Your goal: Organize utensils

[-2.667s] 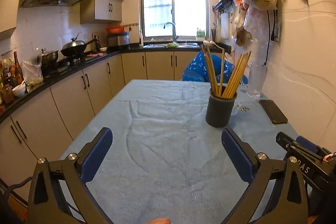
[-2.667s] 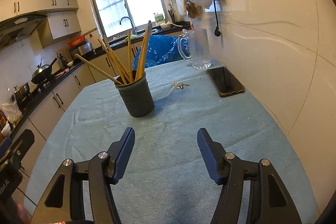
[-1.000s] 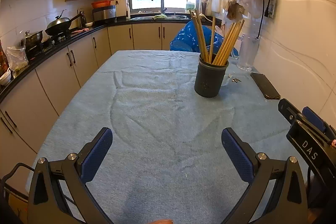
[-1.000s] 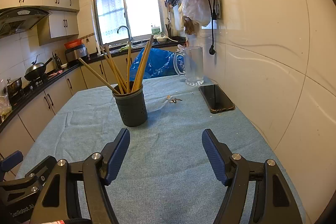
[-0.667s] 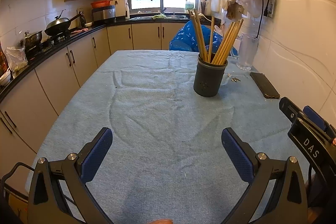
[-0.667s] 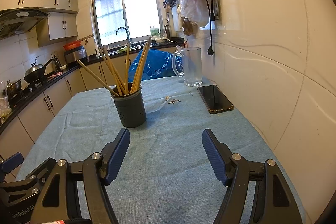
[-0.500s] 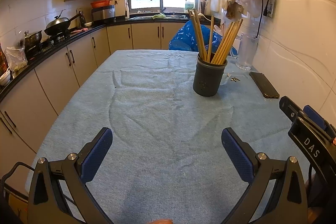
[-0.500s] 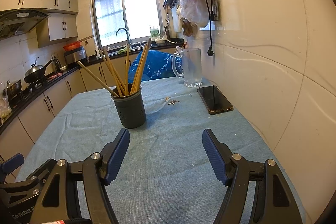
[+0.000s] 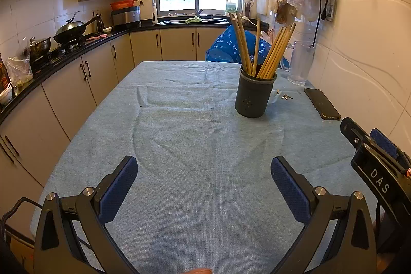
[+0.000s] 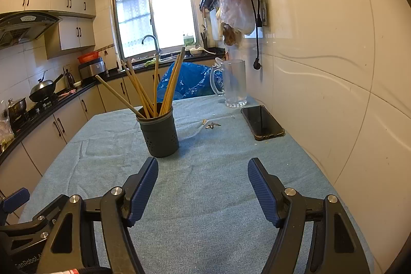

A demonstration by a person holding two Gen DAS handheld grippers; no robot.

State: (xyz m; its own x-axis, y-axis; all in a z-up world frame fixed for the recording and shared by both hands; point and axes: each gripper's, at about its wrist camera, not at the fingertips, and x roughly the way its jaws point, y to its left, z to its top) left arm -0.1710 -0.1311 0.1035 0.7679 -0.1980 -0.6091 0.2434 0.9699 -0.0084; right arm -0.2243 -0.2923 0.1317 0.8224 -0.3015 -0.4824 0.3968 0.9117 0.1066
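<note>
Hovering: both grippers hang over the near end of the table [image 9: 179, 222], holding nothing.
Left gripper [image 9: 204, 177]: fingers spread wide, empty, pointing up the table.
Right gripper [image 10: 203, 180]: fingers likewise spread, empty; in the left view its body shows at the right edge.
Holder [image 10: 158, 131]: dark, round, upright on the cloth, left of centre in the right view, well beyond both grippers.
Chopsticks [image 10: 151, 86]: all standing in the holder, long axes near vertical, tips up; they fan out, one leaning far left, a bunch tilting right toward the jug [image 10: 233, 82].
Right of holder: small keys [image 10: 212, 125], then a phone [image 10: 262, 122] by the wall.
Progress: looks finished or nearly so, since no loose chopstick shows on the cloth; whether the sticks are paired or sorted I cannot tell from here.
Left to do: at most, straightening the far-left leaner; otherwise drawing back.
</note>
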